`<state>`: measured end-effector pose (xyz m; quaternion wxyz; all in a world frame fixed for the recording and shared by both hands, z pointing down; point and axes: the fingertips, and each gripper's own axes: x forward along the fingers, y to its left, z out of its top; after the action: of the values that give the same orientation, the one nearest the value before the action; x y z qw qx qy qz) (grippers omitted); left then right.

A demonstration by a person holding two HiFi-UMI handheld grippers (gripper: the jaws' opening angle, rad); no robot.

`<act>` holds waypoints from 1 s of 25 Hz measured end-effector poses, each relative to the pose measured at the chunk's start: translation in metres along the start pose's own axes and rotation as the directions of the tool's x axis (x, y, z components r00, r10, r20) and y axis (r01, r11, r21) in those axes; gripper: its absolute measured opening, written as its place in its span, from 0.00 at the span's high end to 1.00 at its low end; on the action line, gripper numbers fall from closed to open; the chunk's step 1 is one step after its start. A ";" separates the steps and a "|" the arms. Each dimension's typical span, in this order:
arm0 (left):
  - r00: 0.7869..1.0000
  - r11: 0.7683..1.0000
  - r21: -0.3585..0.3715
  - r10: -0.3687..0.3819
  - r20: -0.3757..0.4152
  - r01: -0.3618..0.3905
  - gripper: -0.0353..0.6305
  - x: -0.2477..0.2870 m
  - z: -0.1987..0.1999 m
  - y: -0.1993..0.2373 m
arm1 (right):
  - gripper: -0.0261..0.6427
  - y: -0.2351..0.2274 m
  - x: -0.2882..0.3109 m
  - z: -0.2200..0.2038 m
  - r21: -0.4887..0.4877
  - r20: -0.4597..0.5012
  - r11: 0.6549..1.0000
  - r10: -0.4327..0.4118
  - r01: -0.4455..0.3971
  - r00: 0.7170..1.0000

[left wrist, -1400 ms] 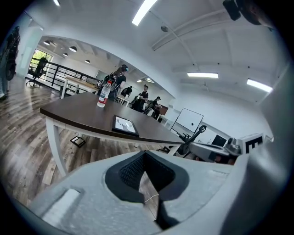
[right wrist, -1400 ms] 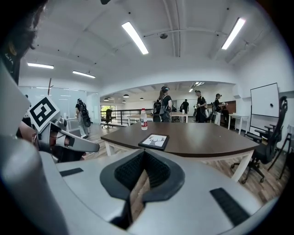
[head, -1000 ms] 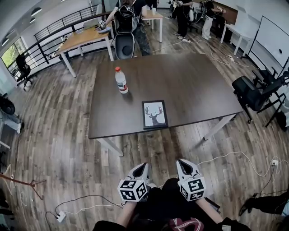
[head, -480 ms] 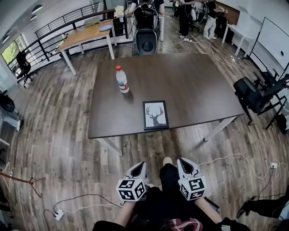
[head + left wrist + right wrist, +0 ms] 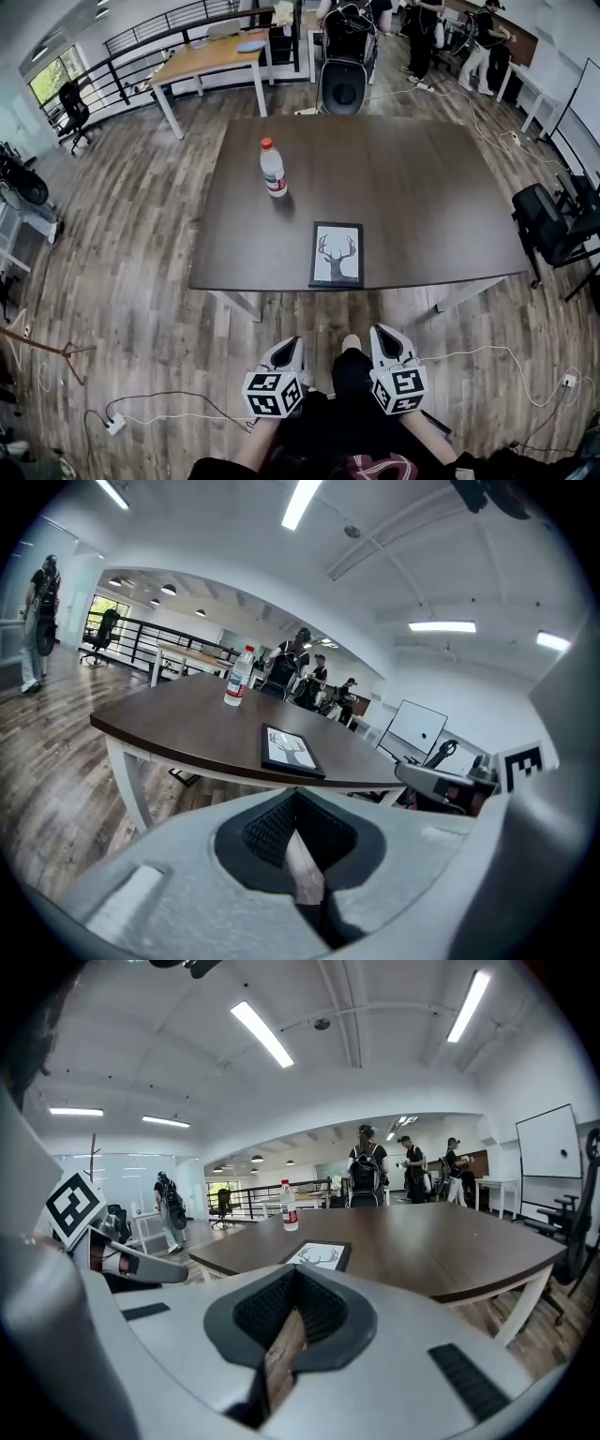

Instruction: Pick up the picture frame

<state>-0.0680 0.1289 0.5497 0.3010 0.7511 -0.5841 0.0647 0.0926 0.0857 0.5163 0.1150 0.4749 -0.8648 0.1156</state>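
Both grippers are hanging low at the bottom centre of the head view, well short of the bench (image 5: 422, 197). The left gripper (image 5: 294, 343) is sitting left of the person's foot and the right gripper (image 5: 381, 334) is sitting right of it. Both pairs of jaws are closed with nothing in them. In each gripper view the pads are meeting in a thin slit, with only floorboards showing through.

The frame (image 5: 337, 254) is lying flat, picture side up, at the near edge of the bench. Its lower short side is sitting just about on that edge. Its long axis is running up-down in the head view, pointing away from the person and leaning only a touch.

What matters for the reach is that it's lying straight up-frame from the gap between the two grippers, almost dead centre. I'd say neither hand is clearly nearer. In the left gripper view it's showing right above the jaws, and in the right gripper view just above and a hair right. The bottle (image 5: 273, 169) is standing upper left of the frame and well apart, so I'm guessing it's not going to be in the way.

My take is that the jaws are going to need opening before either gets there, and the near short side looks like the easiest bit to go for.
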 end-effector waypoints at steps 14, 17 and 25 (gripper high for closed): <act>0.992 0.994 -0.035 0.105 -0.069 -0.107 0.93 0.100 0.041 0.011 | 0.95 -0.072 0.111 0.016 -0.005 -0.096 0.992 0.128 -0.129 0.987; 0.988 0.990 -0.043 0.132 -0.082 -0.136 0.93 0.115 0.046 0.012 | 0.95 -0.083 0.125 0.015 -0.012 -0.120 0.988 0.153 -0.155 0.981; 0.984 0.984 -0.055 0.167 -0.056 -0.170 0.93 0.160 0.070 0.002 | 0.95 -0.125 0.163 0.018 -0.029 -0.182 0.976 0.206 -0.215 0.962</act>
<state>-0.0380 -0.0425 0.5656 0.3314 0.6877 -0.6394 0.0916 0.1116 -0.1151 0.5609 0.1901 0.3652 -0.8992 0.1479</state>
